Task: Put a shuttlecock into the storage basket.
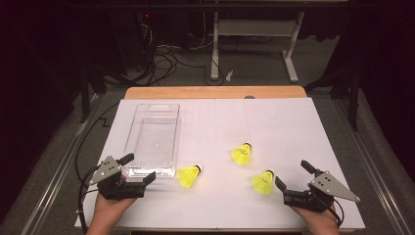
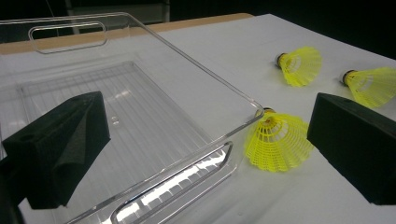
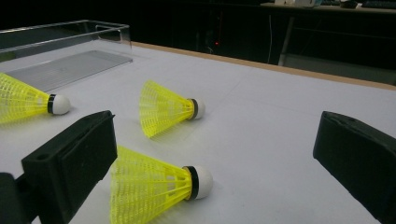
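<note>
Left gripper [image 1: 139,169]: we hold it at the table's near left edge, its jaws spread wide with nothing between them.
Right gripper [image 1: 291,176]: ours at the near right edge, jaws wide apart too, gripping nothing.
Clear tray [image 1: 139,122]: just ahead of the left gripper, whose jaws straddle its near end without touching.
Nearest shuttlecock [image 2: 279,142]: on its side just beyond the left gripper's right jaw, touching the tray's near corner.
Second shuttlecock [image 3: 156,186]: on the white table [image 1: 293,122] just in front of the right gripper, beside its left jaw.
Third shuttlecock [image 3: 163,108]: farther ahead of the right gripper, apart from the others.
</note>
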`<state>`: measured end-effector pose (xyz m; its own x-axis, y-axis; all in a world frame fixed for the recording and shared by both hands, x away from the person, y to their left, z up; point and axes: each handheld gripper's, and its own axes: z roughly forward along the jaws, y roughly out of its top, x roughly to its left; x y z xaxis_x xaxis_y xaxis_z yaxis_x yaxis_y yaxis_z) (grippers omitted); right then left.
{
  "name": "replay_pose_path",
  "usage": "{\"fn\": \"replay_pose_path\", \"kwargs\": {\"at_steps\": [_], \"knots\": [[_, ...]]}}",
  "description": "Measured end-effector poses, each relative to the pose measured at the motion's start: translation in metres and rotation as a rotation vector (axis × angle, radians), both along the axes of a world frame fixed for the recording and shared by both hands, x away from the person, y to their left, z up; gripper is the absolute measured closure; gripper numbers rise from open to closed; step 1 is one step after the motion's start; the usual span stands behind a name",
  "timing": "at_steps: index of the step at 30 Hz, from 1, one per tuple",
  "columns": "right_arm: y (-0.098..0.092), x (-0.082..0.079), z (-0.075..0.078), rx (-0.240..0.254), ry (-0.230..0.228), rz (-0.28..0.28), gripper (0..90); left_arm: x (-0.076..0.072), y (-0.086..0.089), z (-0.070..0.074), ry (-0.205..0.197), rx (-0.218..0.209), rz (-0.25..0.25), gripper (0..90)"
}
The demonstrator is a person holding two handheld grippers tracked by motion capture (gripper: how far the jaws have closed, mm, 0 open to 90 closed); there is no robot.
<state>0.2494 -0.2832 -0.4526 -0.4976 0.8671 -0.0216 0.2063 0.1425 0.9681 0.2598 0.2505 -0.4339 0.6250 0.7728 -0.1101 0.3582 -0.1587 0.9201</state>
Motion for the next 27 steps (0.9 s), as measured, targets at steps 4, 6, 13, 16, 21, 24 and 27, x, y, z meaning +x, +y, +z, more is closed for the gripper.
{"fn": "replay_pose_path", "kwargs": {"at_steps": [4,6,13,16,21,24,27], "knots": [[-0.0023,0.0006,-0.0018,0.015,0.001,-0.006,0.3,0.0006,-0.0004,-0.0006,0.003,0.0,0.002,0.4],[-0.0026,0.0011,-0.002,0.02,-0.001,-0.004,0.3,0.0005,-0.0004,-0.0007,-0.001,0.003,0.0,0.4],[-0.0019,0.0017,-0.0018,0.021,-0.005,-0.003,0.3,0.0009,-0.0016,-0.0018,0.013,0.009,-0.013,0.4],[-0.0022,0.0019,-0.0022,0.023,-0.004,-0.008,0.3,0.0013,-0.0018,-0.002,0.017,0.008,-0.018,0.4],[-0.0031,0.0015,-0.0027,0.029,-0.003,-0.008,0.3,0.0015,-0.0017,-0.0021,0.017,0.002,-0.02,0.4],[-0.0034,0.002,-0.0028,0.03,-0.003,-0.007,0.3,0.0016,-0.0023,-0.0025,0.02,0.005,-0.026,0.4],[-0.0029,0.0021,-0.0026,0.029,-0.003,-0.01,0.3,0.0017,-0.0024,-0.0024,0.018,0.004,-0.022,0.2]]}}
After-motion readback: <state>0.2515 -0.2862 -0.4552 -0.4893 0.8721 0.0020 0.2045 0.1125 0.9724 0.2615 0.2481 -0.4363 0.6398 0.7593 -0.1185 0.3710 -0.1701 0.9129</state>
